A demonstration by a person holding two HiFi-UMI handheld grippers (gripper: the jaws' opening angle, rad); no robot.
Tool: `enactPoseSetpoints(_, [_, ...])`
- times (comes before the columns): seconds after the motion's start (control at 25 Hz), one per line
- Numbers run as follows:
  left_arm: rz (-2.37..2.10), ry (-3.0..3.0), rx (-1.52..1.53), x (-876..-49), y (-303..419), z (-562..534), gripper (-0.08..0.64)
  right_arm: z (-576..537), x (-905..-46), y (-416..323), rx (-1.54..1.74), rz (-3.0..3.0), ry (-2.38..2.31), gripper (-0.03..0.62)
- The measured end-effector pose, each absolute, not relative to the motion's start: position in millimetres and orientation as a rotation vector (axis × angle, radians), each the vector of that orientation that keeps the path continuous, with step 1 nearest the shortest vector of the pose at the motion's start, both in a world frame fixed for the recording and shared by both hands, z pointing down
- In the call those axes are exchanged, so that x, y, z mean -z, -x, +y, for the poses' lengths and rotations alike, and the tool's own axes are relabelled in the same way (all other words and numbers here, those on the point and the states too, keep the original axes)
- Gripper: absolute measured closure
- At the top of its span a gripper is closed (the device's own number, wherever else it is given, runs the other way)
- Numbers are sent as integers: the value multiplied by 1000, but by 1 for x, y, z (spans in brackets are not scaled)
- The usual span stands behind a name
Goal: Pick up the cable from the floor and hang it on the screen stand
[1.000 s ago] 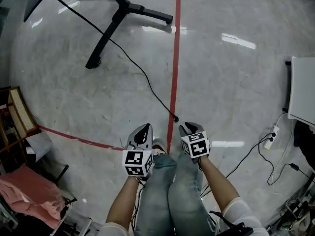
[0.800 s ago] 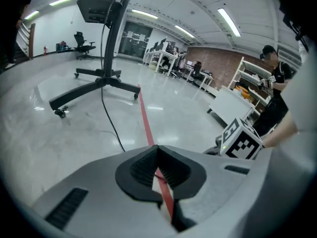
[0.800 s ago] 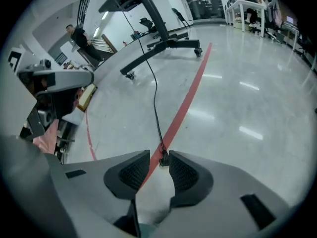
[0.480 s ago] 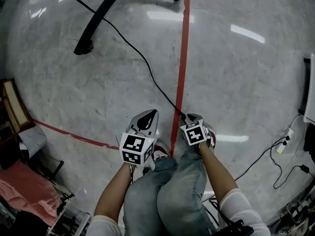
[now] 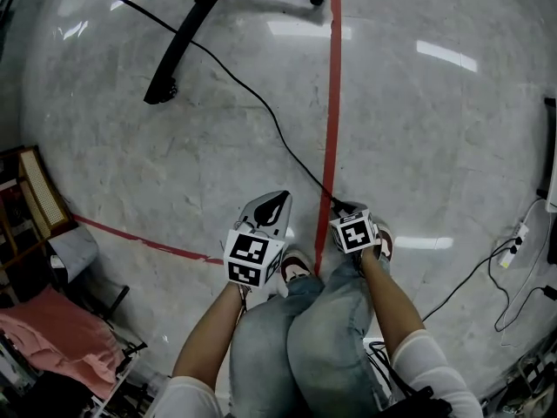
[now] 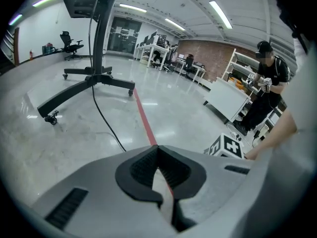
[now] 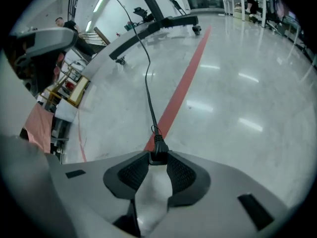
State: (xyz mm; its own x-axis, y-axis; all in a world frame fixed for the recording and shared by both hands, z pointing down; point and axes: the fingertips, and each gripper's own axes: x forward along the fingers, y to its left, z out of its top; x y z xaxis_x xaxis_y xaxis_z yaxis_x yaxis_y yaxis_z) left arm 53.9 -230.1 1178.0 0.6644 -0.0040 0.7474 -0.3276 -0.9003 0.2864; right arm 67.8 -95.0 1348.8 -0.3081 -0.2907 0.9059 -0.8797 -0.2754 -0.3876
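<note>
Right gripper view is telling the whole story here. The black plug (image 7: 158, 147) at the near end of the cable (image 7: 147, 83) is sitting right in the mouth of the right gripper (image 7: 157, 156), between the two tips. Those jaws are standing wide and have just been closing in a bit. From what I'm seeing, the pads aren't actually squeezing the plug yet, so I'm not calling it a grab.

The cable's long axis is running straight away from the fingers, toward the far side and the wheeled base of the screen stand (image 7: 148, 31). That means the jaws are closing across it, which is how you'd want it.

In the head view the right gripper is clearly the nearer one. The left gripper (image 5: 277, 198) is hanging just to the left of it, on the other side of the red tape line (image 5: 332, 103). It's fully closed with nothing in it.

The cable itself is looking thin, black and limp. It's lying slack on the glossy grey floor (image 5: 435, 146) in one long lazy curve, and it's crossing the tape near the plug. My guess is it's going to droop and trail once it's lifted.
</note>
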Motion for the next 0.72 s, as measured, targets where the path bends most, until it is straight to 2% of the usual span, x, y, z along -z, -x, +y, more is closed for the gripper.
enactPoseSetpoints(0.24, [-384, -2456, -1080, -1086, -55, -242, 557, -122, -1190, -121, -1348, -1700, -1685, 466])
enactPoseSetpoints(0.72, [-736, -2492, -818, -772, -104, -243, 557, -174, -798, -200, -804, -2154, -1793, 467])
